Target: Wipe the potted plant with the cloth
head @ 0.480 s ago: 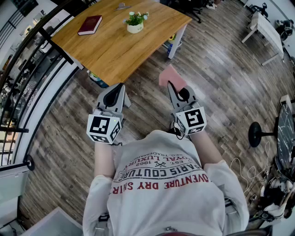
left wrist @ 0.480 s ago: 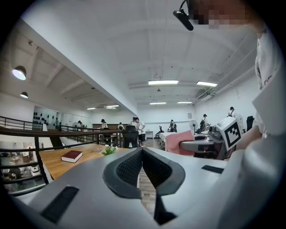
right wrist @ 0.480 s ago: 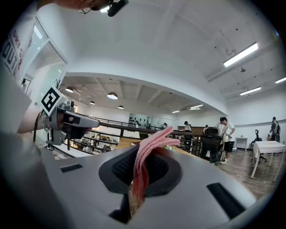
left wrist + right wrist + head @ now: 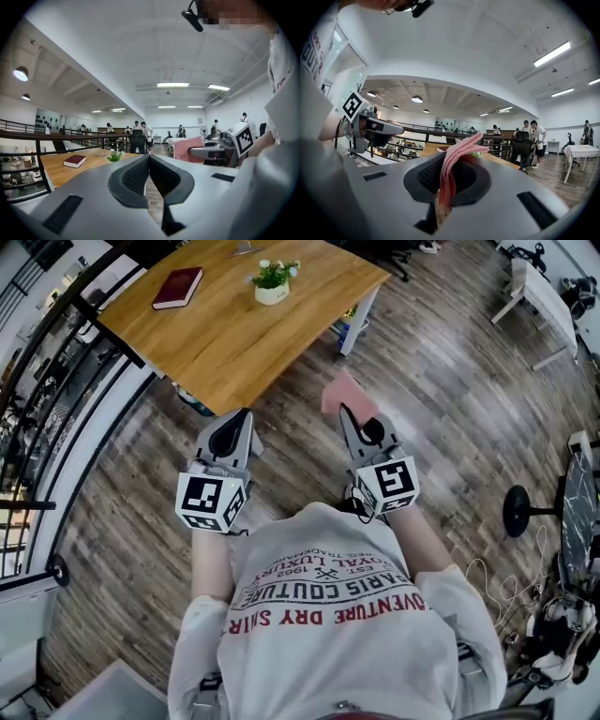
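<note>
A small potted plant in a white pot stands on the wooden table ahead; it also shows small in the left gripper view. My right gripper is shut on a pink cloth, which sticks out past its jaws. My left gripper is shut with nothing between its jaws. Both grippers hang over the wood floor, well short of the table, held close to the person's chest.
A dark red book lies on the table left of the plant. A black railing runs along the left. A white table stands at the far right, with a round black stand base nearer. People stand and sit far off.
The whole view has shifted slightly: the table and plant sit a little higher in the head view. The grippers keep their places and their jaws are unchanged.
</note>
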Demonstrator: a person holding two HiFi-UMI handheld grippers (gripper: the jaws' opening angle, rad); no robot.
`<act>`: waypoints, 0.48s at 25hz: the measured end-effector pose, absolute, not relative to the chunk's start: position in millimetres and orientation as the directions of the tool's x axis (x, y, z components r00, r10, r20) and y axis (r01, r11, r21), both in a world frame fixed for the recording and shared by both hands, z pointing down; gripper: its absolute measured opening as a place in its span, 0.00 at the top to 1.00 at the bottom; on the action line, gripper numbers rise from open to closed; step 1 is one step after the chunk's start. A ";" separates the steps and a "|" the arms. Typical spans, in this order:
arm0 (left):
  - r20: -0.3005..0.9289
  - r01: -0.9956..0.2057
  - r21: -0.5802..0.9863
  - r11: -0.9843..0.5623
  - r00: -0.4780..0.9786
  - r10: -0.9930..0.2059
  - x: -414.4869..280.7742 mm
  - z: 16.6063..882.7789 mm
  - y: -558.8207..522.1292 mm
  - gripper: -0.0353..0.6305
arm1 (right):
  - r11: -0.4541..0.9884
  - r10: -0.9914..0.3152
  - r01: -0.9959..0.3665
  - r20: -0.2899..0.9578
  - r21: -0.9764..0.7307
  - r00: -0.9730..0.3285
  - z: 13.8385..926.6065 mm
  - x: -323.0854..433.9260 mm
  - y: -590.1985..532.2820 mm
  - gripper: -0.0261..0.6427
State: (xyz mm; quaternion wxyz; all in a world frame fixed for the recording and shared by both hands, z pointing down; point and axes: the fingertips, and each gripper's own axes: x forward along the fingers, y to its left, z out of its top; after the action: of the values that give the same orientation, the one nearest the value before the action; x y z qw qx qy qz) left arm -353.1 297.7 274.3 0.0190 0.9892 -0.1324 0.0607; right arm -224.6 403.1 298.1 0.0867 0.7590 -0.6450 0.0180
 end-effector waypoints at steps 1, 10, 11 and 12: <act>0.128 -0.267 0.026 -0.963 0.957 -0.262 -352.1 276.1 295.3 0.92 | -0.154 -0.975 -0.982 0.144 0.106 0.168 299.5 -222.5 400.9 0.91; 0.156 -0.316 0.064 -0.947 0.940 -0.303 -326.1 295.5 262.8 0.92 | -0.121 -0.972 -0.988 0.192 0.100 0.139 318.4 -184.9 367.3 0.91; 0.160 -0.327 0.065 -0.943 0.936 -0.314 -321.5 298.4 258.3 0.92 | -0.111 -0.972 -0.989 0.195 0.100 0.129 320.4 -178.3 361.6 0.91; 0.165 -0.341 0.067 -0.938 0.931 -0.327 -316.6 301.5 253.6 0.92 | -0.100 -0.973 -0.990 0.196 0.099 0.118 322.4 -171.0 355.4 0.91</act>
State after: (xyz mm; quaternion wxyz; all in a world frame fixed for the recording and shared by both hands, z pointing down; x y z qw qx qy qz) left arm -316.6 253.6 301.5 0.0474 0.9814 -0.1701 0.0758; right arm -171.0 355.4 322.4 0.1029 0.7406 -0.6628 0.0403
